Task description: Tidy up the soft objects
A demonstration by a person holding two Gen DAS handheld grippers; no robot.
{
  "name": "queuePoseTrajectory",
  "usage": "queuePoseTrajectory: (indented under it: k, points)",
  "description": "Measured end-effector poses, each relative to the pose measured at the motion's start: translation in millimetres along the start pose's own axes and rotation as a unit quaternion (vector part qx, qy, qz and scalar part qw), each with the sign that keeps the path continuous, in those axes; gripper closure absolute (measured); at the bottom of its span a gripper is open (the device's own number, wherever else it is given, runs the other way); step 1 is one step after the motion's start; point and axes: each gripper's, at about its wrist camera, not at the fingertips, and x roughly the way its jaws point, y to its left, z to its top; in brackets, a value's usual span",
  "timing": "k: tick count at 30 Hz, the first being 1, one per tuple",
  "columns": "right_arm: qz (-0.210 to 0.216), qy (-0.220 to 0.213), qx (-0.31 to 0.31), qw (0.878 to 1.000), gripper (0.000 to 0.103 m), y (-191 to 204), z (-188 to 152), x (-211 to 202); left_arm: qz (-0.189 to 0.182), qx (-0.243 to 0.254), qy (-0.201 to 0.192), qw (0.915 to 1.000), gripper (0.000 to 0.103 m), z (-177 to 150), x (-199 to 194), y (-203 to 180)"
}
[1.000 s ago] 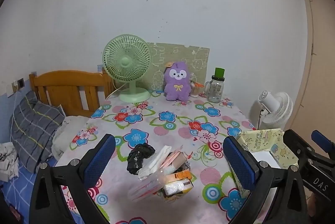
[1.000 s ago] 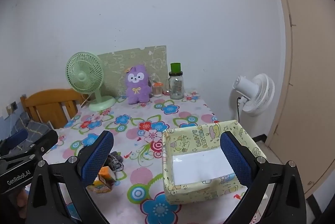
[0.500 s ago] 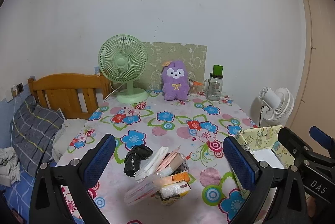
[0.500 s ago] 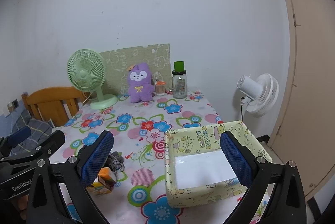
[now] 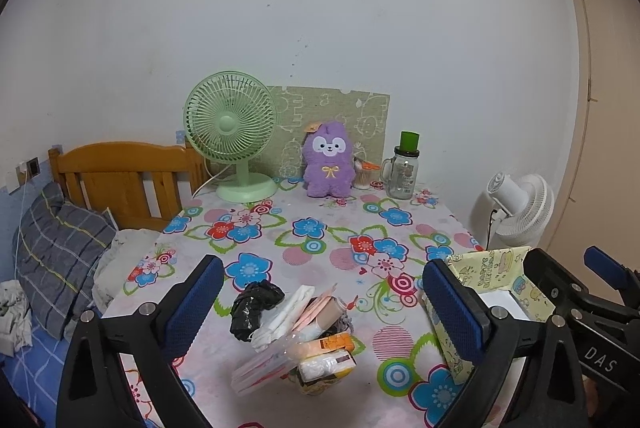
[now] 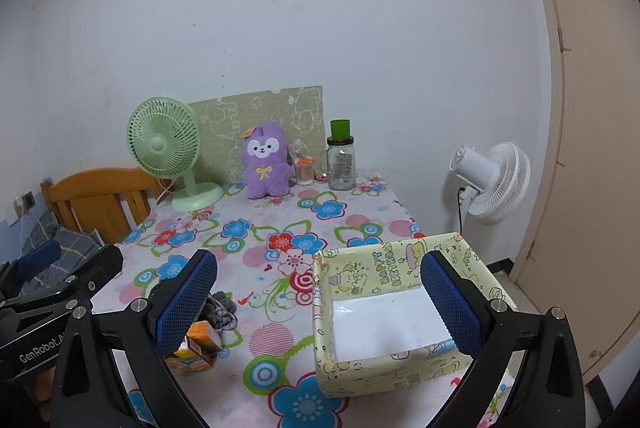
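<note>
On the near edge of the flower-printed surface [image 5: 320,228], between the spread blue-padded fingers of the left tongs [image 5: 318,302], lies a loose pile of soft packets [image 5: 304,340]: a crumpled black plastic bag [image 5: 256,304], white and pink flat sachets, a clear plastic sleeve and a small orange-and-yellow carton [image 6: 198,346]. The pile rests on the cloth, touched by neither tool.

Just right of the pile stands an open yellow cartoon-printed paper box [image 6: 396,312] with a white bottom, nothing inside it. The right tongs [image 6: 318,302] hang over the box's left half, their fingers also wide apart and holding nothing; the right finger sits in front of the box's inner wall, the left finger in front of the pile.

At the far edge of the surface, against the white wall, stand a mint-green desk fan [image 5: 232,143], a purple plush rabbit [image 5: 329,159] leaning on a green patterned board [image 5: 360,115], a small jar with an orange lid [image 5: 363,175], and a glass mug-jar with a green cap [image 5: 404,167]. A white floor fan [image 6: 492,179] stands beyond the right side, near a beige door. To the left are a wooden headboard [image 5: 120,179] and a grey checked pillow [image 5: 60,256].
</note>
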Motion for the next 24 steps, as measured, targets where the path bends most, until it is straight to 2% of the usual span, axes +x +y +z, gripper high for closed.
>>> queuePoseTrajectory:
  k: [8, 14, 24]
  points:
    - [-0.001, -0.001, 0.002, 1.0, 0.0, 0.6, 2.1, -2.0, 0.005, 0.005, -0.01, 0.9999, 0.004, -1.7, -6.7, 0.0]
    - [-0.002, -0.001, 0.002, 1.0, 0.0, -0.1, 2.4, -3.1, 0.003, -0.004, -0.001, 1.0, 0.005, -0.4, -5.2, -1.6]
    - [-0.003, 0.0, 0.003, 1.0, 0.0, 0.2, 2.0, -3.4, 0.005, 0.011, -0.007, 0.9999, 0.006, -0.7, -6.6, -5.3]
